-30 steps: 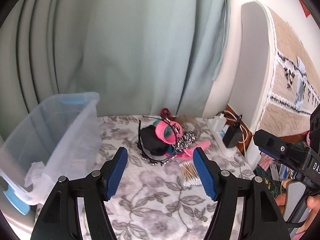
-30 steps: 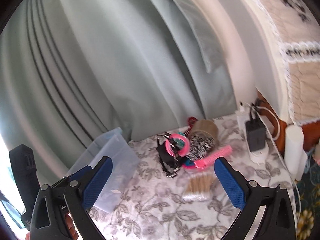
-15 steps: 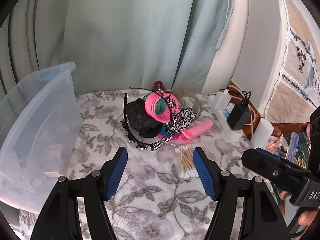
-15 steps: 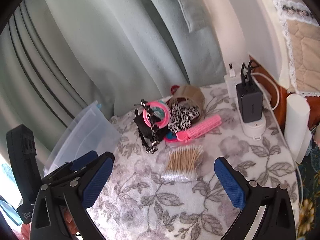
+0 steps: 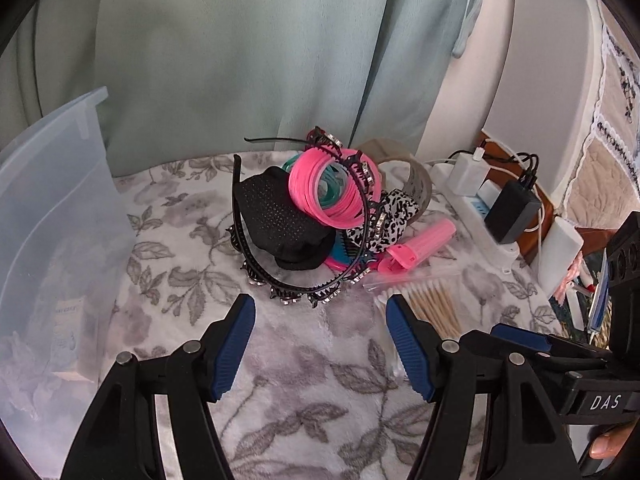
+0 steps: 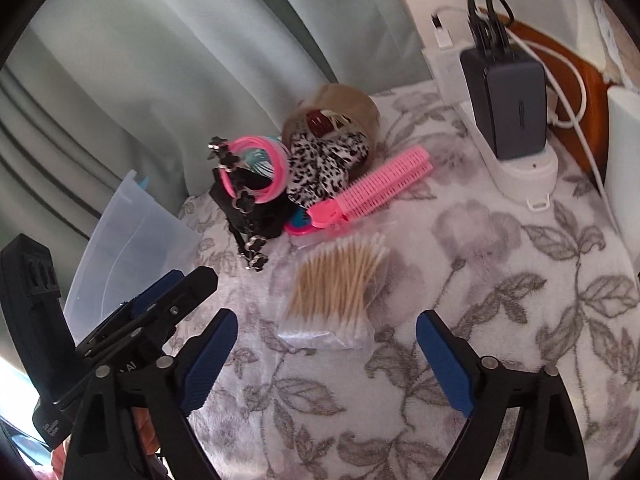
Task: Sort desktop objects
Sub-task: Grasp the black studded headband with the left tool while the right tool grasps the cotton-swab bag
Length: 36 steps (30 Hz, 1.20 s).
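1. While both grippers hang over the floral cloth, neither holds anything: the left gripper has its blue pads apart over bare cloth, and the right gripper has its jaws closing, wide apart, with nothing between the pads.
2. Just ahead of the left gripper lies the jewelled black headband, its curved bottom edge nearest the fingertips, apart from them.
3. Just ahead of the right gripper lies the bag of cotton swabs, beyond the pads and not touched.
4. Its long axis runs from the near edge of the desk toward the pile of hair things, the white tips at both ends.
5. Beyond it the pink comb clip lies slanted, hinge end toward the pile, toothed end toward the power strip.
6. Stacked in the pile are pink rings, a black mesh piece, a leopard-print scrunchie and a tan band, toward the desk's far edge.
7. At the left edge stands a clear plastic bin.
8. Along the right edge the power strip carries a dark charger with cables.
9. Behind the desk hangs a pale green curtain.
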### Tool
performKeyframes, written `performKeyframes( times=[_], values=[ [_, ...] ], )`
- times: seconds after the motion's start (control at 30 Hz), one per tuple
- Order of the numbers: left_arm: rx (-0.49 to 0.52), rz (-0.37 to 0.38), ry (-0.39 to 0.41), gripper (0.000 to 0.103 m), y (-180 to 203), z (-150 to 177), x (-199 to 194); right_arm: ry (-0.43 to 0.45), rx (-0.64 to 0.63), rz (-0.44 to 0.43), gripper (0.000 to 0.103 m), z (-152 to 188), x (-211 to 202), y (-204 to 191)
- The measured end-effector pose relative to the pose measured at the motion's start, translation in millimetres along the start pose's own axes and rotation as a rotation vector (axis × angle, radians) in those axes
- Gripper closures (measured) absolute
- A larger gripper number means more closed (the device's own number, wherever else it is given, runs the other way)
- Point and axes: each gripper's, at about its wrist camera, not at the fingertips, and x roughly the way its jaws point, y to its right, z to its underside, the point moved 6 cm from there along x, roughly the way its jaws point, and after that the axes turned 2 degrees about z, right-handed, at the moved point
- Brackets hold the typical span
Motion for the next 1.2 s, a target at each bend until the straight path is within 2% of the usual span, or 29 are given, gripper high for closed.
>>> performKeyframes(
  times=[0.27,0.47,0.53,0.7,0.83,0.9,1.03,1.1,1.2],
  values=[
    [0.049,0.010,-0.022,0.034,4.1,-6.0,29.7,-0.028,0.035,-0.007,0.028,0.8,14.0,8.3],
    [0.092,0.013,-0.026,0.037,10.0,-10.0,45.0,-0.032,0.053,-0.012,0.034,-0.9,17.3,10.6],
    [0.099,0.019,-0.029,0.044,12.1,-11.2,49.2,-0.033,0.053,-0.013,0.035,-1.1,18.3,10.1],
    [0.102,0.033,-0.044,0.053,13.9,-12.7,59.8,-0.040,0.034,-0.025,0.035,-1.9,21.6,5.6],
    [0.104,0.047,-0.054,0.067,15.3,-13.1,64.8,-0.042,0.027,-0.023,0.040,-2.0,23.7,3.9],
    [0.108,0.054,-0.057,0.071,16.6,-13.0,66.0,-0.043,0.026,-0.022,0.044,-2.0,24.1,3.5],
    [0.123,0.051,-0.055,0.073,19.1,-12.9,64.3,-0.048,0.019,-0.021,0.048,-1.1,25.2,2.7],
    [0.122,0.053,-0.055,0.073,18.7,-12.9,62.7,-0.054,0.023,-0.028,0.055,-0.7,27.0,2.8],
    [0.125,0.048,-0.048,0.076,18.5,-13.1,58.2,-0.059,0.035,-0.038,0.059,0.8,27.4,2.3]
  ],
)
